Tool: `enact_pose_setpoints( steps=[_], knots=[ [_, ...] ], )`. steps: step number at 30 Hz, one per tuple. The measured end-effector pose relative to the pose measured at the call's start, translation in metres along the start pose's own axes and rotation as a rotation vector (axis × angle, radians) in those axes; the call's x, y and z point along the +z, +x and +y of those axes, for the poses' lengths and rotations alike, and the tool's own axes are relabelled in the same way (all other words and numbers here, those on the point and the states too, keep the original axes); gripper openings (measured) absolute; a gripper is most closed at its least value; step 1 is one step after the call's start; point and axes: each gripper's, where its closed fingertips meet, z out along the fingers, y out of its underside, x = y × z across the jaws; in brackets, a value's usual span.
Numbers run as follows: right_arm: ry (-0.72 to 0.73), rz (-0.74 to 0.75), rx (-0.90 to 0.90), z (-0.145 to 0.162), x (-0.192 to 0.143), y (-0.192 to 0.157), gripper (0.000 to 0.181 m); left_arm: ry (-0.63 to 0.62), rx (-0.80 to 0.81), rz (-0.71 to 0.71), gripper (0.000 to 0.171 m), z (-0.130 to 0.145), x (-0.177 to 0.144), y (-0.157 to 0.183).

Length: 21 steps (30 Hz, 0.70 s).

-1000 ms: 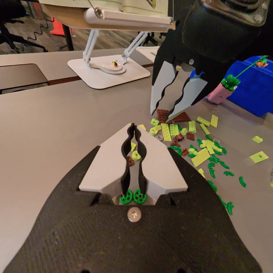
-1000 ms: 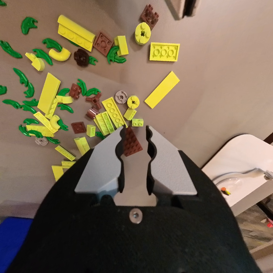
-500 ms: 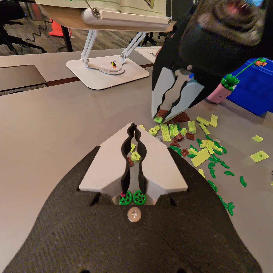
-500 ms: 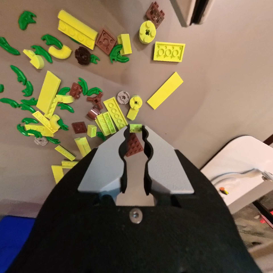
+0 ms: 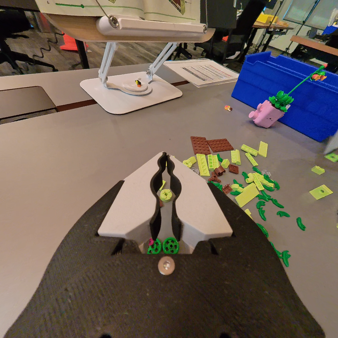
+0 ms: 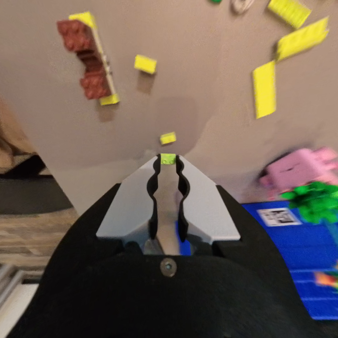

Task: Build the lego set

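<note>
My right claw [image 6: 168,158] pinches a lime brick [image 6: 168,159] by its tips, so a jolt could drop it; left claw [image 5: 166,157] closed, empty.

No writing is legible: the white printed sheet [image 5: 203,72] beside the blue plastic bin [image 5: 285,87] is too small, and the bin's white code sticker [image 6: 279,217] is blurred.
</note>
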Motion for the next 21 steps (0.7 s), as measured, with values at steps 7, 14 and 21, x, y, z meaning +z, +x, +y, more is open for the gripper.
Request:
enact_pose_setpoints(
  steps=[7, 14, 21],
  knots=[
    [0.073, 0.005, 0.083, 0.021, 0.028, -0.052, 0.014, 0.01, -0.013, -0.023, 0.0, -0.001, -0.001, -0.004],
    [0.118, 0.0, 0.113, 0.021, 0.029, -0.056, 0.027, 0.008, 0.007, -0.042, 0.0, 0.0, -0.003, -0.003],
    [0.114, 0.024, 0.105, 0.022, 0.024, -0.056, 0.021, 0.007, 0.003, -0.037, 0.0, 0.0, -0.002, -0.003]
  ],
)
